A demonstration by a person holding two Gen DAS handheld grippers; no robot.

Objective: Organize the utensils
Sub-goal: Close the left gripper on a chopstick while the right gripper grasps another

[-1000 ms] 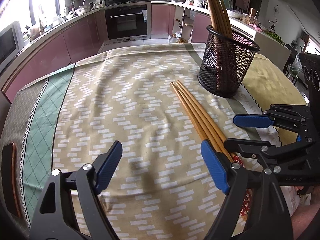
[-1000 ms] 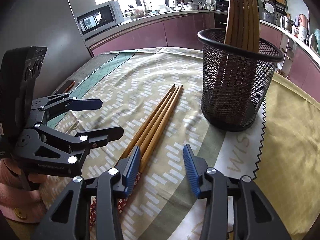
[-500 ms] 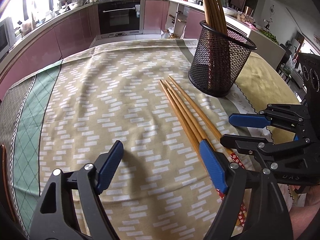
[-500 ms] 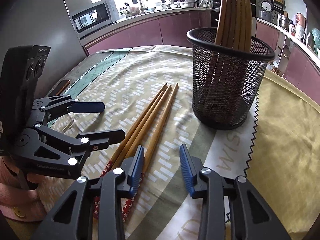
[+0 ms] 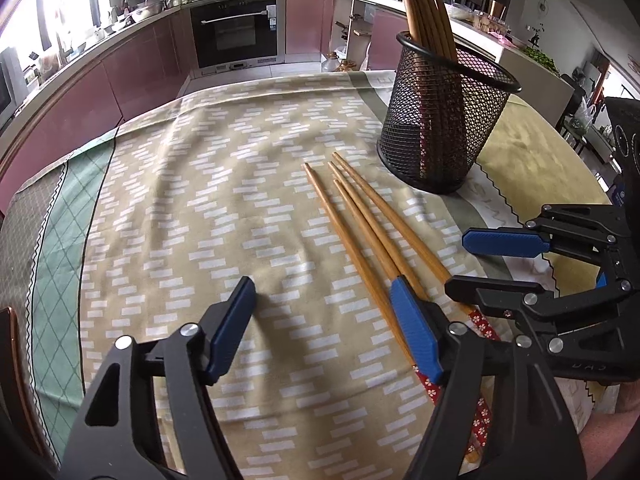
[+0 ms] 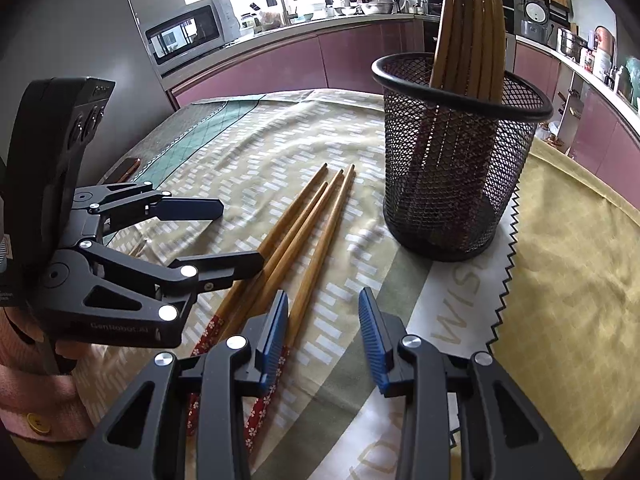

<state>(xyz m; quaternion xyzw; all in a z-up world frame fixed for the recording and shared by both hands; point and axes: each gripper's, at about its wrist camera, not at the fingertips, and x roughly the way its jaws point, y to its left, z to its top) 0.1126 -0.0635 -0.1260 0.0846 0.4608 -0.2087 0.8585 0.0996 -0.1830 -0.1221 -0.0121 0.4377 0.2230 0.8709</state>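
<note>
Four chopsticks [image 5: 362,236], tips toward holder [image 5: 440,128]

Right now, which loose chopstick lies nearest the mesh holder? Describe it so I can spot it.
Find the black mesh holder on the patterned tablecloth. Four chopsticks lie loose just left of it. Yours is the rightmost chopstick, splayed apart from the other three, its tip closest to the holder's base.

- table [image 5: 24,184] – covered by a patterned tablecloth [image 5: 192,208]
- four loose chopsticks [image 5: 360,220] lying side by side on the cloth
- black mesh holder [image 5: 440,120] upright just beyond their tips – chopsticks inside
</note>
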